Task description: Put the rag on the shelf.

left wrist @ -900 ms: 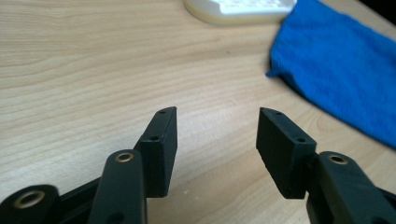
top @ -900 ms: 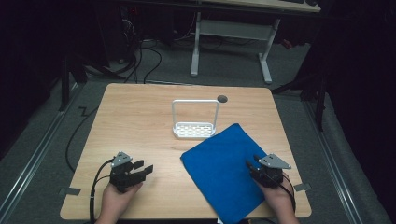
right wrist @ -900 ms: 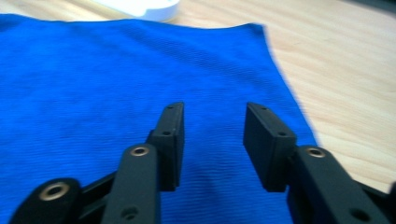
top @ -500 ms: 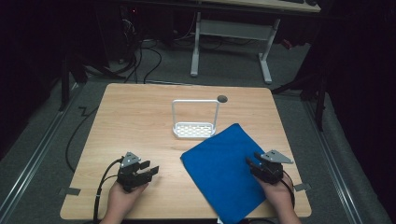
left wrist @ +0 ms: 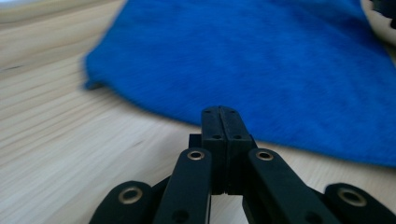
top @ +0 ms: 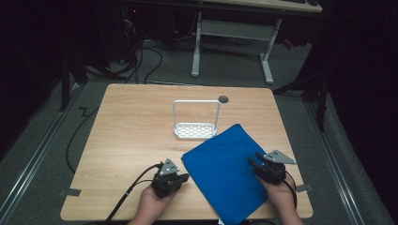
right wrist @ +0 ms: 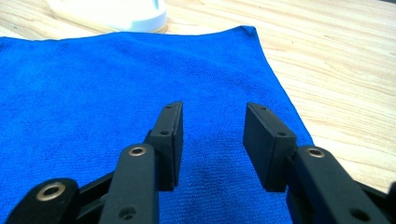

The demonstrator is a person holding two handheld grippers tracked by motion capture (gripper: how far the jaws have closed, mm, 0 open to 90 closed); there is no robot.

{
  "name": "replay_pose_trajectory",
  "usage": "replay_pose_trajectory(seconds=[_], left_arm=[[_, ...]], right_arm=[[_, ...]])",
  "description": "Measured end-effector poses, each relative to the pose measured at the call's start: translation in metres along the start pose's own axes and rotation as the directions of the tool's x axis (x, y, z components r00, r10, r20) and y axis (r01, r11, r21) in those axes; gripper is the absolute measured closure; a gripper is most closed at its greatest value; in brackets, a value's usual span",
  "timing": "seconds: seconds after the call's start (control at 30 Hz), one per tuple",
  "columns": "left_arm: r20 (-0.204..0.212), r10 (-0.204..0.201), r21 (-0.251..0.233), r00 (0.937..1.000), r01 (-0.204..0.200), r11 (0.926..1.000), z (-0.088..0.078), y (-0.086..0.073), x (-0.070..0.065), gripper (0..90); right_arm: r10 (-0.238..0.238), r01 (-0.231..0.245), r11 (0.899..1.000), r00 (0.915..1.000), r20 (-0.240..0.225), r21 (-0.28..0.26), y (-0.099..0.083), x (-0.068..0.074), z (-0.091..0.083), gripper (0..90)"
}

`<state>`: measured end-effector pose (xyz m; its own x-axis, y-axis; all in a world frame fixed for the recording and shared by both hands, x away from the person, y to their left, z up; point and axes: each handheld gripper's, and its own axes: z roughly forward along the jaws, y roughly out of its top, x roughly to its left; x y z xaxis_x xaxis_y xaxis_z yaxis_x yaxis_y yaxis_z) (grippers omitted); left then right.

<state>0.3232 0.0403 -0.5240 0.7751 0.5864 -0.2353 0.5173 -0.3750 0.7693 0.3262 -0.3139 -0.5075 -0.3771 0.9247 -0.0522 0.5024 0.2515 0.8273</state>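
One fuzzy blue cloth (top: 225,171) lies flat on grained wooden table (top: 136,126).

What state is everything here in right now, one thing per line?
Left gripper: shut, empty, at the cloth's edge.
Right gripper: open, over the cloth.
Cloth: spread flat, near corner past the table edge.
Rack: upright, empty.
Table: bare wood around them.

A blue cloth (top: 224,178) lies flat — spread diagonally on the wooden table's (top: 131,136) near-right part, overhanging the front edge.
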Motion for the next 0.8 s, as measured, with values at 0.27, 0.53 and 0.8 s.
replay_pose_trajectory(seconds=[0.27, 0.53, 0.8], left_arm=[[0.043, 0.048, 0.069, 0.9979, -0.050, 0.9963, 0.033, 0.006, -0.024, 90.0], [0.049, 0.051, 0.106, 0.9975, -0.056, 0.9928, 0.017, 0.001, -0.016, 90.0], [-0.002, -0.005, 0.107, 1.0000, 0.005, 0.9942, -0.018, -0.015, 0.017, 90.0]], right_arm=[[-0.001, 0.001, 1.000, 1.0000, -0.009, 0.005, -0.001, -0.001, -0.001, 57.3], [0.003, -0.003, 1.000, 0.9999, -0.013, 0.005, -0.001, 0.000, -0.001, 57.2], [0.014, -0.014, 1.000, 0.9994, -0.032, 0.010, 0.000, 0.002, -0.001, 57.8]])
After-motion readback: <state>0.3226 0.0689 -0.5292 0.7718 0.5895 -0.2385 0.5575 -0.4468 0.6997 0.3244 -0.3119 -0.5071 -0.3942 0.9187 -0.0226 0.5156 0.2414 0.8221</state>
